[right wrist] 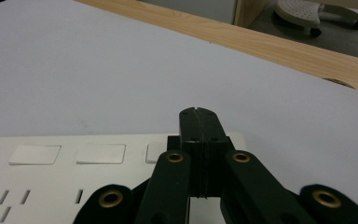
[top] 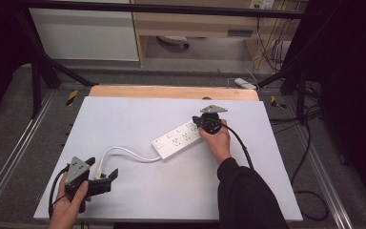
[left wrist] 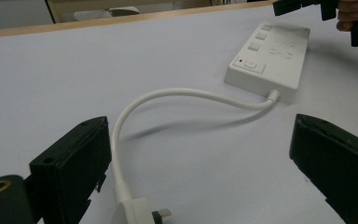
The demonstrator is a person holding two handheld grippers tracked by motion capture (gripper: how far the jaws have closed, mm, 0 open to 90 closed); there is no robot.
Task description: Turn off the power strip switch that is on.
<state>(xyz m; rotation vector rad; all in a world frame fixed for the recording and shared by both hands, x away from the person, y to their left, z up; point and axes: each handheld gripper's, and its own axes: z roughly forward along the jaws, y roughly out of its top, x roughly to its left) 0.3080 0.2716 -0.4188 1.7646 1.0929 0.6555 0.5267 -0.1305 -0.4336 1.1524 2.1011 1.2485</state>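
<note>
The right tool (right wrist: pixel 199 116), jaws closed empty, hides the power strip's (right wrist: pixel 51 177) far end.

Black two-jaw left gripper (top: pixel 106 177) and right gripper (top: pixel 201 123), each topped by a grey three-cornered plate, trail black cables; brass-ringed screw holes stud the linkages; right arm wears a black sleeve (top: pixel 248 195).

A white table (top: pixel 124 124) with a wooden far edge (top: pixel 171 92) stands on grey floor (top: pixel 9 119); cabinets (top: pixel 83 33) and cables (top: pixel 271 47) lie beyond.
</note>
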